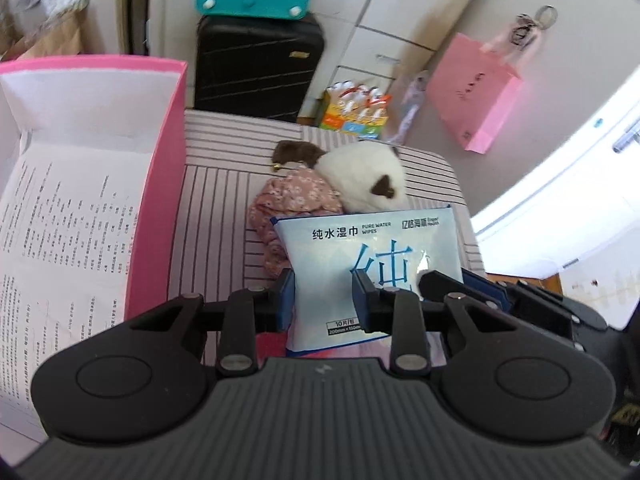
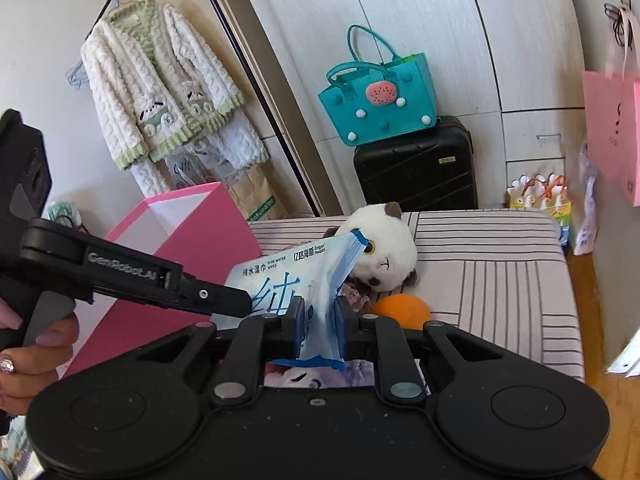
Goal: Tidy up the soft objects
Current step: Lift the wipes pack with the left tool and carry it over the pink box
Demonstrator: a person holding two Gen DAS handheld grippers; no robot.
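Observation:
A light blue pack of wet wipes [image 1: 360,248] is held upright above the striped table [image 1: 224,184]. My left gripper [image 1: 324,300] is shut on its lower part. My right gripper [image 2: 320,318] is shut on the same pack [image 2: 288,280] from its right edge. The left gripper's arm shows in the right wrist view [image 2: 160,276]. Behind the pack lie a white plush toy [image 1: 360,180] with brown patches and a pink floral cloth doll [image 1: 292,200]. An orange soft ball [image 2: 402,308] lies beside the plush [image 2: 380,240]. An open pink box [image 1: 160,184] stands at the left.
A black suitcase [image 2: 416,168] with a teal bag [image 2: 380,100] on it stands behind the table. A pink paper bag [image 1: 476,100] hangs on the cupboard at the right. A fluffy white-green jacket [image 2: 160,92] hangs at the left. Printed sheets [image 1: 60,220] line the box.

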